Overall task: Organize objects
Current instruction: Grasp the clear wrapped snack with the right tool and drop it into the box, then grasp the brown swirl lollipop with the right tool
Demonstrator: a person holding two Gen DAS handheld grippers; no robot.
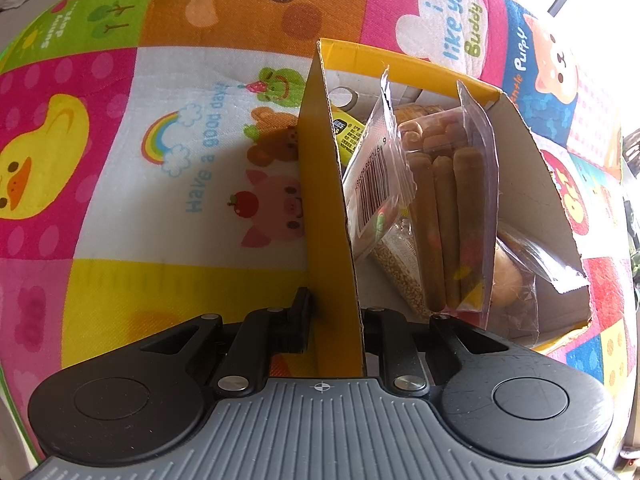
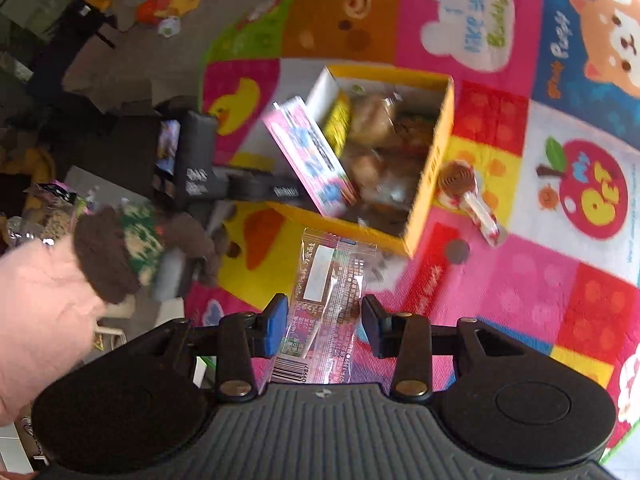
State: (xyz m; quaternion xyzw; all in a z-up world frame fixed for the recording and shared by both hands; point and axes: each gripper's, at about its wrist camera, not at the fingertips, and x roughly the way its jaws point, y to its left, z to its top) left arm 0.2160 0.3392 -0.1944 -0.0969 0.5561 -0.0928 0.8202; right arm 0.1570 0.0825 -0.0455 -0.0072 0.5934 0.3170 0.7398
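A yellow cardboard box point(image 1: 320, 184) stands on a cartoon play mat and holds several snack packs, among them a clear bag of brown sticks point(image 1: 448, 220). My left gripper point(image 1: 338, 320) is shut on the box's near side wall. In the right wrist view the same box point(image 2: 434, 148) sits ahead, with a pink pack point(image 2: 312, 156) leaning over its left rim. My right gripper point(image 2: 324, 320) is above the mat, its jaws standing a little apart with a clear printed snack packet point(image 2: 324, 296) between them.
A wrapped chocolate lollipop point(image 2: 466, 192) and a brown disc point(image 2: 457, 251) lie on the mat point(image 2: 560, 280) right of the box. The person's pink sleeve point(image 2: 36, 312) and clutter on the floor fill the left.
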